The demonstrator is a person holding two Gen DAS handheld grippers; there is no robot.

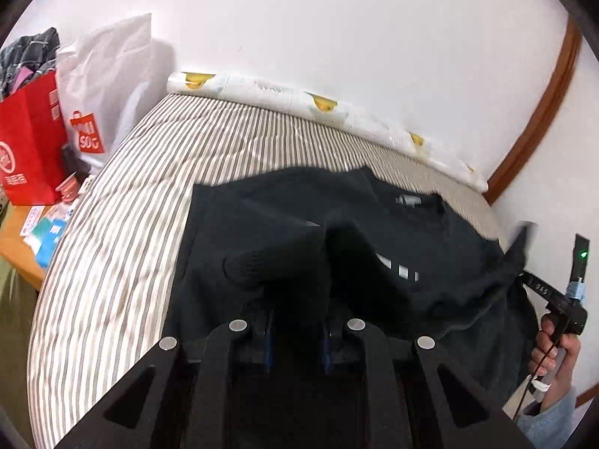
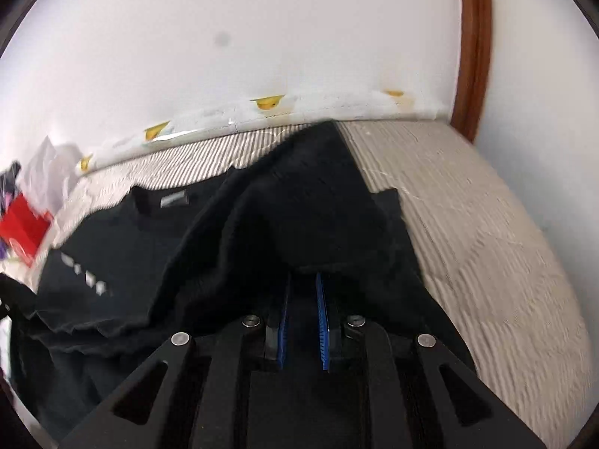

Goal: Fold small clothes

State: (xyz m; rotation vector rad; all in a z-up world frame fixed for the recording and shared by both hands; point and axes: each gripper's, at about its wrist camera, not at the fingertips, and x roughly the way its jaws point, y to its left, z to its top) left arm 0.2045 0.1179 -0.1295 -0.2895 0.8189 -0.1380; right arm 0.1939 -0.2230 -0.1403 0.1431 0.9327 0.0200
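Both tools — left tool [image 1: 297, 288], right tool [image 2: 303, 284] — clamp black shirt [image 1: 430, 232], striped bed [image 1: 123, 232] bare leftward

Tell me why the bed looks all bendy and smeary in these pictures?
Left wrist view: the round lens bends the striped bed into a curve, and the stripes smear a little. Right wrist view: the bed and the red bag smear more, like the camera is moving.

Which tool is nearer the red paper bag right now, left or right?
Left. The left tool, shut on the black shirt, is on the side of the bed where the red paper bag stands. The right tool grips the shirt's far side from the bag.
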